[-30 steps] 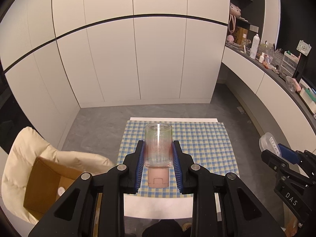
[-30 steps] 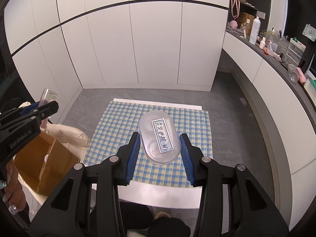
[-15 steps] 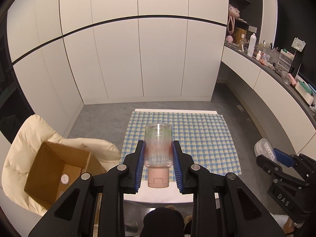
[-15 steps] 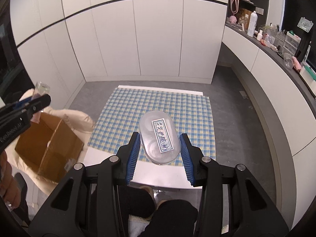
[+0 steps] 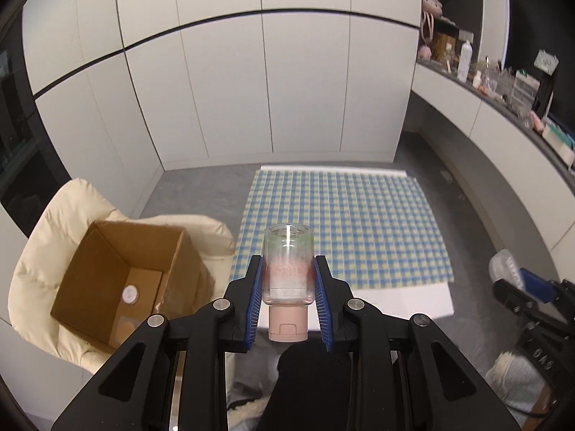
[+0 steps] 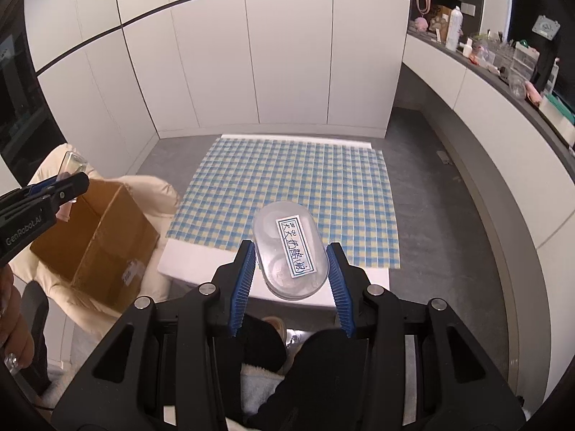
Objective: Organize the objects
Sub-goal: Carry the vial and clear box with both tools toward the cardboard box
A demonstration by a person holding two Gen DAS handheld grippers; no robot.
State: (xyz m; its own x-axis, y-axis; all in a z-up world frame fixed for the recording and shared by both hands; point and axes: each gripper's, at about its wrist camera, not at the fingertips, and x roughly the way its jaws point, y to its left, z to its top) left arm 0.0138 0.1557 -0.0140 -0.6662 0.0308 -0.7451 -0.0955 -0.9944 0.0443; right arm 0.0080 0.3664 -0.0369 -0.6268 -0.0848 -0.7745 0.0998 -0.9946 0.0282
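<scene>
Both hands loaded, nothing dropped yet. Our left gripper (image 5: 287, 289) is clamped on a small clear bottle (image 5: 287, 269) with a pink cap, cap end toward the camera, blue pads tight on its sides. Our right gripper (image 6: 291, 264) is clamped on an oval clear plastic container (image 6: 290, 255) with a white label on the lid.

Both items are held in the air above the near edge of the table; the checkered cloth (image 6: 287, 183) has nothing on it that we can see. The cardboard box (image 5: 118, 280) sits open on a cream cushioned chair (image 5: 54, 237) just left of the table, with a small round white thing on its floor and possibly another beside it.

Our read: table pickup looks finished, and what's left is placing these two, most likely into the box. The bottle is closer to it.

Writing: the container label carries blue handwritten Chinese characters with a bracketed part at the end, not sharp enough to transcribe with confidence. The left gripper body reads "GenRobot.AI" in the right wrist view; the right gripper body shows "DAS" upside down.
</scene>
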